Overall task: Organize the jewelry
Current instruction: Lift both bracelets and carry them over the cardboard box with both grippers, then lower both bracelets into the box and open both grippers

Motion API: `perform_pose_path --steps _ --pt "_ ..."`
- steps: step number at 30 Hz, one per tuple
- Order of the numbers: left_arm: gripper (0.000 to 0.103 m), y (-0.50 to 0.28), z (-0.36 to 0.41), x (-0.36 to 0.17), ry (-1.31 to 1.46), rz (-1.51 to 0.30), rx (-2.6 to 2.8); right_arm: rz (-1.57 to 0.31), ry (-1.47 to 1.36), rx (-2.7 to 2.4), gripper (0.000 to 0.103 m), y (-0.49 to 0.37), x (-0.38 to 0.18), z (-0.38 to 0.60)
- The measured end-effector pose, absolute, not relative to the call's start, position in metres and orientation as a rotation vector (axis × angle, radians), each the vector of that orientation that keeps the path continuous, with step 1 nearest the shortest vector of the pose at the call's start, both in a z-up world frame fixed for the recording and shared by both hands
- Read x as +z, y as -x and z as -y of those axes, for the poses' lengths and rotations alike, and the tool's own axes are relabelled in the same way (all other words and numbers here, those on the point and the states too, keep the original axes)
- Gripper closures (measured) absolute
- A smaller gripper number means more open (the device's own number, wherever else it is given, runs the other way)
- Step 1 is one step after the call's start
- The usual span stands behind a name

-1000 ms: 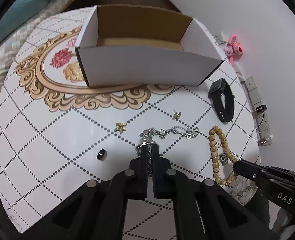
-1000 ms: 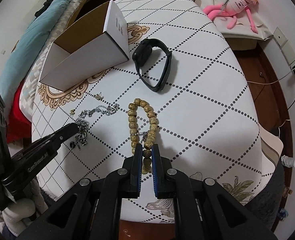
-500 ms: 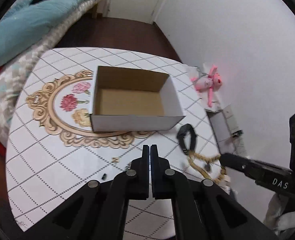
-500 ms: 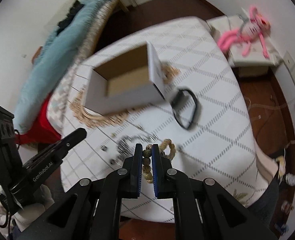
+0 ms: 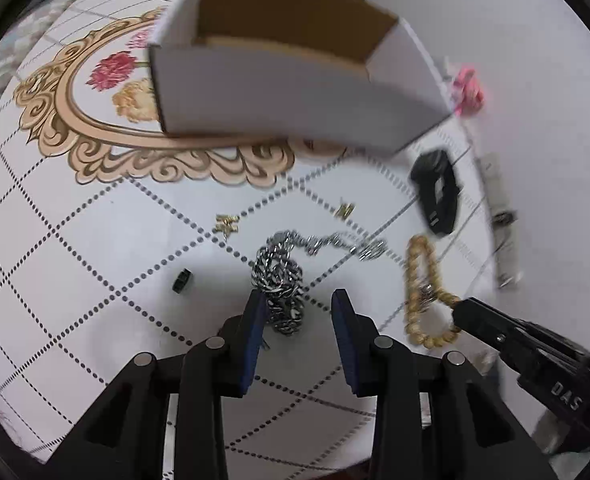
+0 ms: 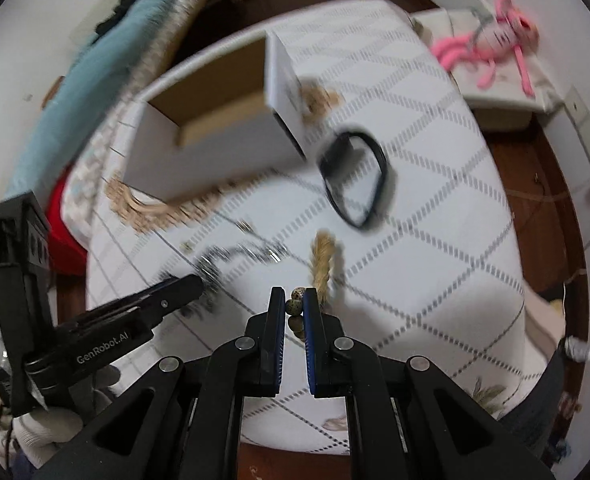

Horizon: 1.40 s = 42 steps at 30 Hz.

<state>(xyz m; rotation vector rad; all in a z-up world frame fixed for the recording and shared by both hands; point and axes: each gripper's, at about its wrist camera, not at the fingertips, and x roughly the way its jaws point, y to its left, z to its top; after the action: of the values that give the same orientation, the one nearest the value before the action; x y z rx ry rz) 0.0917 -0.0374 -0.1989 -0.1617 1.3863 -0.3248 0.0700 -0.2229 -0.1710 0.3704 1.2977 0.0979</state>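
Note:
A silver chain necklace [image 5: 281, 276] lies bunched on the white table, just ahead of my left gripper [image 5: 297, 300], which is open over it. My right gripper [image 6: 295, 300] is shut on the tan bead bracelet [image 6: 323, 264], whose far loop trails toward the table. The bracelet also shows in the left wrist view [image 5: 421, 284], with the right gripper's tip [image 5: 471, 312] at its near end. An open white cardboard box [image 5: 295, 68] stands behind. A black wristband [image 5: 437, 192], two small gold pieces [image 5: 227, 224] [image 5: 345, 210] and a small black ring [image 5: 181, 280] lie on the table.
The round table [image 5: 75, 240] has a gold floral print at the left. A pink plush toy [image 6: 491, 40] lies on a low white stand beyond the table's right edge. A bed with a blue blanket [image 6: 95, 80] is at the far left.
My left gripper has opened; the silver chain it held now lies bunched on the table. It rose, then dropped back low. My right gripper keeps hold of the bead bracelet.

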Motion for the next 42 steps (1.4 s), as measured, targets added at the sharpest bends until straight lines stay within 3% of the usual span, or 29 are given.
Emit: perform_pose_path --steps 4,6,10,24,33,42 --pt "0.074 -0.089 0.056 -0.198 0.006 -1.321 -0.3 -1.341 -0.394 0.06 0.094 -0.061 -0.196 0.231" --pt "0.09 -0.088 0.062 -0.199 -0.049 -1.296 -0.29 -1.353 -0.402 0.047 0.094 -0.058 -0.202 0.235" --pt "0.094 -0.086 0.062 -0.197 -0.037 -1.277 -0.31 -1.348 -0.41 0.041 0.094 -0.059 -0.201 0.239" --pt "0.094 -0.093 0.016 -0.116 0.201 -1.168 -0.373 -1.159 -0.468 0.183 0.094 -0.078 -0.104 0.23" --pt "0.094 -0.143 0.005 -0.041 0.244 -1.036 -0.41 -1.038 -0.425 0.263 0.094 -0.119 -0.042 0.216" --pt "0.094 -0.22 -0.001 -0.056 0.216 -1.085 -0.365 -1.081 -0.384 0.247 0.094 -0.2 -0.063 0.197"
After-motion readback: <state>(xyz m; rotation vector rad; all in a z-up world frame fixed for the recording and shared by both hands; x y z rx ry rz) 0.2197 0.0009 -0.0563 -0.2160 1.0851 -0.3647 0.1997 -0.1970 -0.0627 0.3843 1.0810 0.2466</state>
